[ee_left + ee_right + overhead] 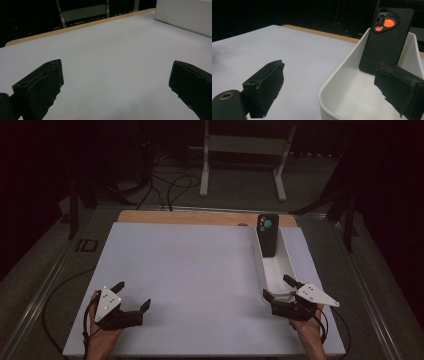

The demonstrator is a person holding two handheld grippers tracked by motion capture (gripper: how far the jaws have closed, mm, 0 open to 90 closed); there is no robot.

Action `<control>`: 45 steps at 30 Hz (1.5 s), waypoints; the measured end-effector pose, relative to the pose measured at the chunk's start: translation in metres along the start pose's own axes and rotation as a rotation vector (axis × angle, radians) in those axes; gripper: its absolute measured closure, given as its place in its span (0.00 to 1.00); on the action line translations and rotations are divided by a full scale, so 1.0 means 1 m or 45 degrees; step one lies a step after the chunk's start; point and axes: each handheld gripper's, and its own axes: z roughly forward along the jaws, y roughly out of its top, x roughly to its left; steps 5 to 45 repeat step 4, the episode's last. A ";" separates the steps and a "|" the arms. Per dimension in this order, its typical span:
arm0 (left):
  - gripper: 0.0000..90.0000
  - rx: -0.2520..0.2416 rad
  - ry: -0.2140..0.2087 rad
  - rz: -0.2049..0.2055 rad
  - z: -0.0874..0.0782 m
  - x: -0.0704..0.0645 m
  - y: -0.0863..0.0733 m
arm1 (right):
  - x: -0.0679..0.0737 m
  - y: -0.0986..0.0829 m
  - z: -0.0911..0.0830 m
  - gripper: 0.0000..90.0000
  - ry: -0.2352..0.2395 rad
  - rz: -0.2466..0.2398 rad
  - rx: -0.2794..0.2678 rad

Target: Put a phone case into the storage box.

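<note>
High view is showing the right gripper (281, 287) sitting at the near end of a long white bin (274, 270) on the right side of the white tabletop (200, 270), its jaws standing spread with nothing between them, one over the bin's near rim and the other over the bin's interior. A black phone (267, 235) is standing upright against the far end wall of that bin, camera cluster at the top, well apart from the gripper. The left gripper (134, 296) is resting low over the near left part of the tabletop, jaws likewise spread and holding nothing. Right gripper view is confirming the bin (337, 75) lying between the jaws and the phone (384, 40) leaning at the far wall. Left gripper view is showing bare tabletop (112, 62) between the parted jaws.
</note>
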 end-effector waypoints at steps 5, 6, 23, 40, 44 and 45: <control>0.00 0.003 0.005 0.001 0.000 0.000 0.000 | 0.002 0.000 0.001 0.10 0.002 -0.011 0.002; 0.00 0.003 0.005 0.001 0.000 0.000 0.000 | 0.002 0.000 0.001 0.10 0.002 -0.011 0.002; 0.00 0.003 0.005 0.001 0.000 0.000 0.000 | 0.002 0.000 0.001 0.10 0.002 -0.011 0.002; 0.00 0.003 0.005 0.001 0.000 0.000 0.000 | 0.002 0.000 0.001 0.10 0.002 -0.011 0.002; 0.00 0.003 0.005 0.001 0.000 0.000 0.000 | 0.002 0.000 0.001 0.10 0.002 -0.011 0.002; 0.00 0.003 0.005 0.001 0.000 0.000 0.000 | 0.002 0.000 0.001 0.10 0.002 -0.011 0.002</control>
